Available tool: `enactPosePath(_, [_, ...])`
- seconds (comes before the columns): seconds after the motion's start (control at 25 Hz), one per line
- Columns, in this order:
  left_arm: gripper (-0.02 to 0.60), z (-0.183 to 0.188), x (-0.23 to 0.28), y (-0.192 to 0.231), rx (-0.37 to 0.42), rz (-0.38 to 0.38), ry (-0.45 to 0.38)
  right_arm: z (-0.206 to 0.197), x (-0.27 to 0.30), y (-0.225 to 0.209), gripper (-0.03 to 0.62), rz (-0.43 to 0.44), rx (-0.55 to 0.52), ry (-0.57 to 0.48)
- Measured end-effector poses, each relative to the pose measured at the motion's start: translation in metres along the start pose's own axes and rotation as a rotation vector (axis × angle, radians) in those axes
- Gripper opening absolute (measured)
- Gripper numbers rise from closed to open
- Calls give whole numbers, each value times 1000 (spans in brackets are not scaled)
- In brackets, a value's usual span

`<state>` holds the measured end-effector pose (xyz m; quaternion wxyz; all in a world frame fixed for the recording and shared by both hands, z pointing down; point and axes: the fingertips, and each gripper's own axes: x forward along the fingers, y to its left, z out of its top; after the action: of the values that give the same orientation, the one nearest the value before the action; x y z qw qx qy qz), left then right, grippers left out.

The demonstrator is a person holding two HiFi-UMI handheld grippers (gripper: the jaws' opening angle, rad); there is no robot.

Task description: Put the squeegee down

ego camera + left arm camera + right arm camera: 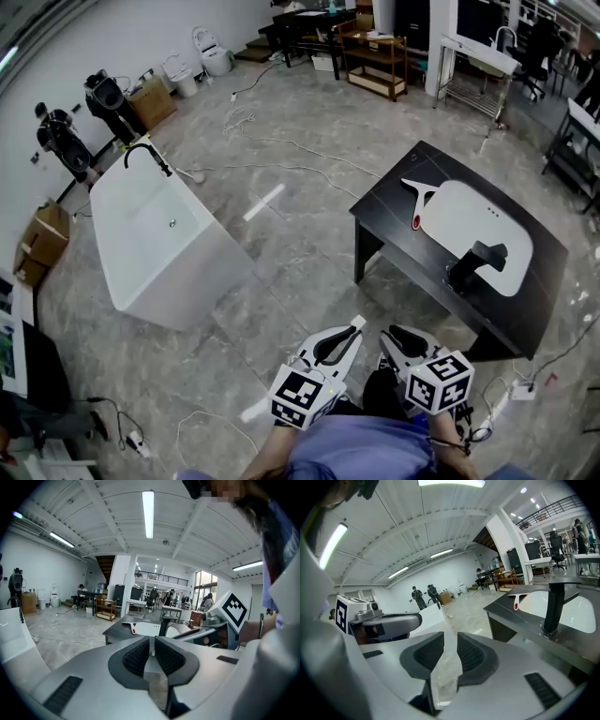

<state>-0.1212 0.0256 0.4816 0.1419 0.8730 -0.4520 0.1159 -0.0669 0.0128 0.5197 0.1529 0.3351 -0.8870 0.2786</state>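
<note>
The squeegee (418,199) lies flat by the far left edge of the black surface (389,234), handle on the white basin (478,225), apparently already set down, while the empty left tongs (150,649) are clenched and the empty right tongs (449,651) slightly parted.

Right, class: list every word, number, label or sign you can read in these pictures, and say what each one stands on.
No words or numbers can be read anywhere.
On the left gripper and right gripper, the marker cubes bear black-and-white square patterns, not letters.
On the cardboard boxes, any print is too small to read.
</note>
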Motion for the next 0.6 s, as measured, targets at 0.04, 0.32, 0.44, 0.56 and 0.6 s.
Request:
enactPosePath(0.04, [43, -2, -4, -3, -2, -5, -3, -3, -2, 5, 98, 2, -3, 2])
enactPosePath(0.32, [43, -8, -26, -18, 18, -16, -13, -16, -10, 26, 79, 27, -16, -1])
enactPosePath(0.44, [43, -8, -37, -20, 25, -3, -23, -15, -13, 36, 60, 39, -33, -9])
enactPosePath(0.56, [43, -10, -45, -23, 32, 7, -28, -20, -16, 43, 53, 48, -45, -8])
enactPosePath(0.6, [43, -10, -48, -24, 34, 9, -31, -22, -17, 46, 51, 50, -49, -7])
